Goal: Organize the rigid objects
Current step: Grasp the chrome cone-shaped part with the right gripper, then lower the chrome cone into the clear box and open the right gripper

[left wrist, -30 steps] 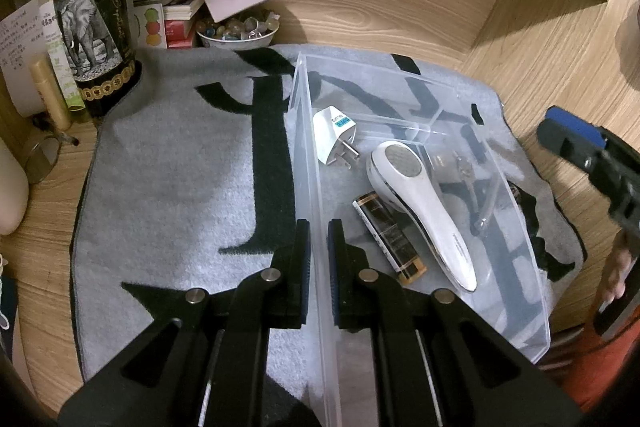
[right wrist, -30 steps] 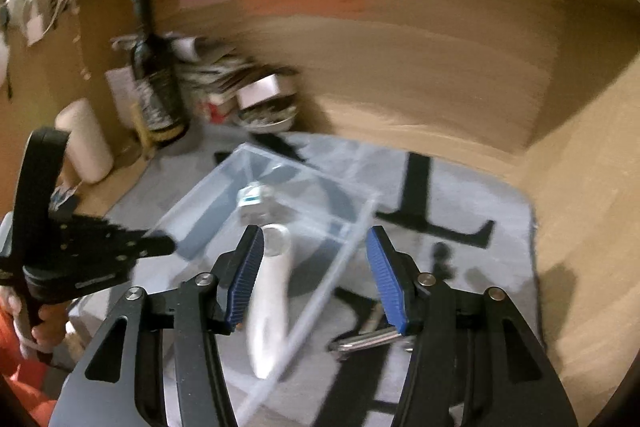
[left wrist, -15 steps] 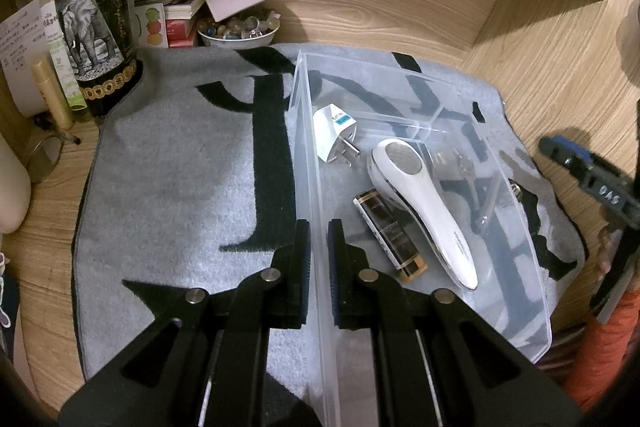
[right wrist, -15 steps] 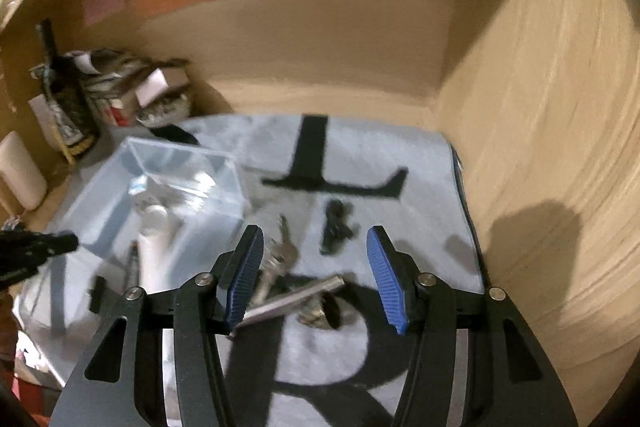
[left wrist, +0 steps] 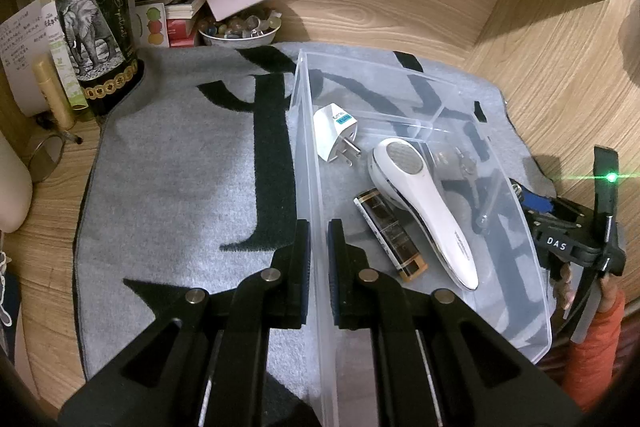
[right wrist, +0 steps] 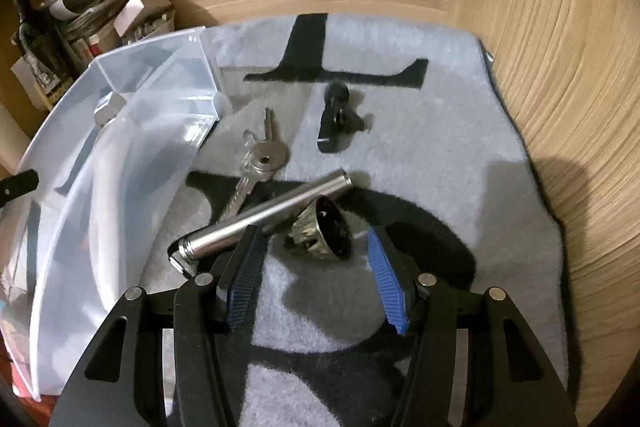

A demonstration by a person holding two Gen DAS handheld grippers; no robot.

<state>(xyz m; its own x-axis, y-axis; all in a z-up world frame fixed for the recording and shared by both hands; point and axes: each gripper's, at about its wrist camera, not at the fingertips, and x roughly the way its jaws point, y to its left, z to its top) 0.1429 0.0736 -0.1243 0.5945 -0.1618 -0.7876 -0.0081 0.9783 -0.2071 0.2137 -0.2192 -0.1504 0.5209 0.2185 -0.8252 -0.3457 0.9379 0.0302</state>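
A grey mat [left wrist: 172, 187] covers the wooden nook; in the left wrist view, the left gripper [left wrist: 318, 255] clamps the clear bin's [left wrist: 306, 131] near wall; in the right wrist view, the right gripper [right wrist: 316, 267] hangs released, the ornate bell [right wrist: 324, 233] just ahead between its tips, the silver tube [right wrist: 264, 217] slanting across its left finger.

The clear bin [right wrist: 132, 155] runs off the left edge; its contents blur behind the wall; bottle [left wrist: 94, 7] top cropped.

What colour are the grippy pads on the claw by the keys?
Blue, ribbed pads on the right gripper; the right wrist view shows them best.
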